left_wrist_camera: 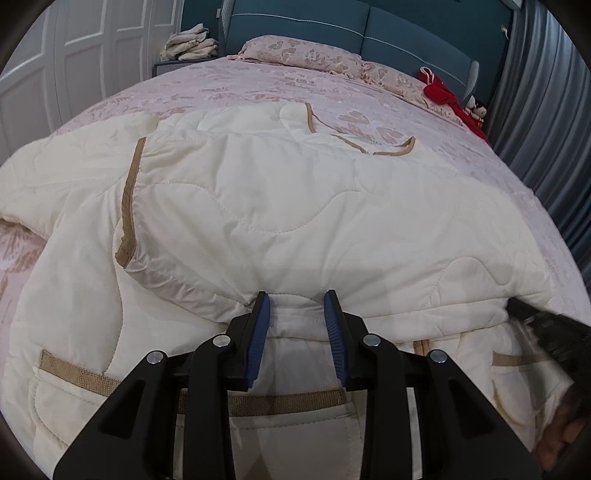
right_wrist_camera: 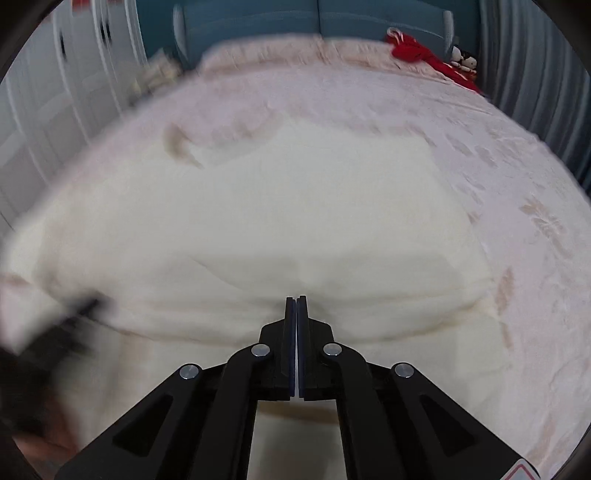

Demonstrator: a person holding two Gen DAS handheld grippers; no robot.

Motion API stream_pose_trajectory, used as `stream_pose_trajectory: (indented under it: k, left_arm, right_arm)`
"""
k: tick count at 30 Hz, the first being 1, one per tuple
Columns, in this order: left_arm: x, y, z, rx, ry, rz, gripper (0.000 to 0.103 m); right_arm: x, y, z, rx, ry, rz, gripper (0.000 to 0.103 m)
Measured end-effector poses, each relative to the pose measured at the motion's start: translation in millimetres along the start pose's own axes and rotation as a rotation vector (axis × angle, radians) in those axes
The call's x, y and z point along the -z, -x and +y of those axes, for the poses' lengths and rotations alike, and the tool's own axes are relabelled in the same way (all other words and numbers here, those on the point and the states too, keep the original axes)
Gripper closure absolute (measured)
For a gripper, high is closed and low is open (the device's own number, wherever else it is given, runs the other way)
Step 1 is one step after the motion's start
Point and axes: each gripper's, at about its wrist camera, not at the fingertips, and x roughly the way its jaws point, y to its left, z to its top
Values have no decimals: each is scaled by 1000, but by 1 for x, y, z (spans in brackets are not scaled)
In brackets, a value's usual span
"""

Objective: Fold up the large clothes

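Observation:
A cream quilted garment (left_wrist_camera: 280,206) with tan trim lies spread over the pink bed. My left gripper (left_wrist_camera: 297,299) is shut on a thick bunched fold of it, the cloth squeezed between the blue pads (left_wrist_camera: 258,332). The right wrist view is blurred by motion, and there the garment (right_wrist_camera: 295,206) fills the middle. My right gripper (right_wrist_camera: 296,298) is shut, its fingers pressed together at the garment's near fold. Cloth puckers at the tips, but I cannot tell if any is pinched. The right gripper also shows as a dark blur at the fold's right end.
The pink floral bedspread (left_wrist_camera: 258,81) runs back to a pillow (left_wrist_camera: 303,51) and a teal headboard (left_wrist_camera: 332,22). A red garment (left_wrist_camera: 447,96) lies at the far right corner. Folded cloths (left_wrist_camera: 190,46) sit on a nightstand, white wardrobe doors (left_wrist_camera: 74,55) at left.

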Motion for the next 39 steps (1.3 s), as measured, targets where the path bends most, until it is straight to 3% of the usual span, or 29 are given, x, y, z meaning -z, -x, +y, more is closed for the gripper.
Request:
stream_pose_trajectory:
  k: [2,5,10,12,14,21,24,28,29,31,32,35,39]
  left_arm:
    - [-1,3,6,32,32,-5,73]
    - [-3,24,32,115,158,-15,73]
    - [-7,77,89,101,238,-85,63]
    - [-14,101,129,72,279,-135,47]
    - [-22,115,171,28,339,-169,38]
    - [-49,107,357,-194,677,-177,36]
    - [-47,99,404,-190,826,-189,37]
    - [-45,91,436,-80,978,-227,41]
    - [-47,87,438,-69,991,-225,48]
    - [-53,82,439,-42,985,-213,76]
    - [-59,81,438,-37,968,-200,96]
    - [-92,101,417,-56,831,-254,98]
    - [-155,141,357,-21,623,-344,99]
  right_arm:
    - [-7,3,38,-66,63,18,103]
    - [-8,-9,85,-146,124,64,103]
    - [10,-53,132,-135,180,169,103]
    - [17,-57,138,-96,211,147,103]
    - [21,-57,139,-84,224,127,103]
    - [35,-56,146,-30,269,70,103]
    - [34,-57,144,-23,277,59,103]
    - [36,-56,140,-37,266,50,103]
    - [35,-57,140,-40,264,49,103]
    - [35,-57,138,-48,257,45,103]
    - [35,-57,138,-52,253,44,103]
    - [36,-56,137,-61,246,40,103]
    - [35,-56,135,-80,230,36,103]
